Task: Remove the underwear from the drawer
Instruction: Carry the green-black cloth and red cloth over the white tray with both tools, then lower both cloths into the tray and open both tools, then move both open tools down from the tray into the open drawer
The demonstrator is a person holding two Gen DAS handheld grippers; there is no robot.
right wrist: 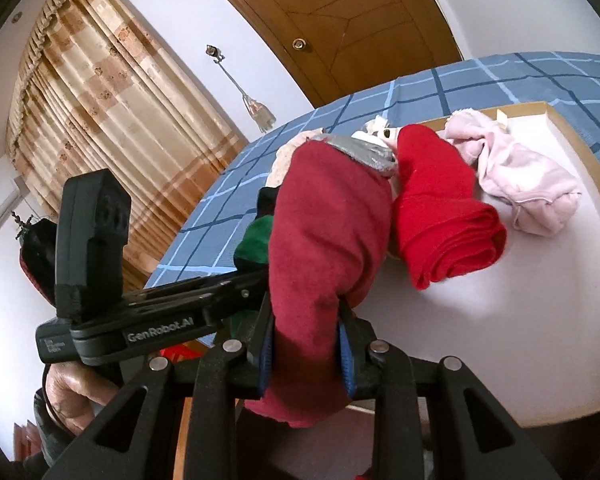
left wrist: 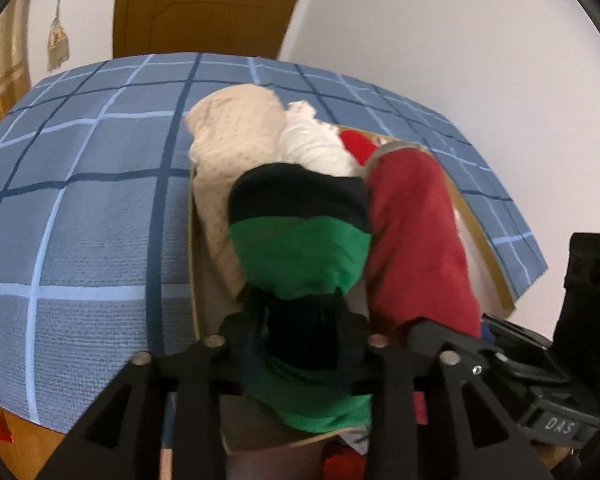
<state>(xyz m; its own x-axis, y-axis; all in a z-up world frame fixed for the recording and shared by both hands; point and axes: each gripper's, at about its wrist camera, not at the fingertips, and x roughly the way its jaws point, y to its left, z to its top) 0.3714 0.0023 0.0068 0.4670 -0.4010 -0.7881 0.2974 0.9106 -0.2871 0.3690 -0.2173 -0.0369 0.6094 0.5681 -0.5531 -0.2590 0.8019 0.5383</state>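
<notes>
Two grippers each pinch a roll over the drawer (right wrist: 556, 120) on the bed (left wrist: 80, 200): the left gripper (left wrist: 300, 340) holds green underwear (left wrist: 300, 252), the right gripper (right wrist: 306, 344) dark red underwear (right wrist: 324, 220), so lift both straight up.

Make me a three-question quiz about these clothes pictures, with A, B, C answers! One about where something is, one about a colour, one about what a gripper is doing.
1. Where does the pink garment lie?
A. In the drawer
B. On the door
C. On the curtain

2. What colours is the garment between the left gripper's fingers?
A. Yellow and white
B. Green and black
C. All pink

3. What is the right gripper doing?
A. Hanging open with nothing in it
B. Clamped on the dark red garment
C. Holding a cup

Answers: 1 A, it rests on the drawer's white floor. 2 B, green cloth with black bands. 3 B, the cloth is pinched between both pads.
</notes>
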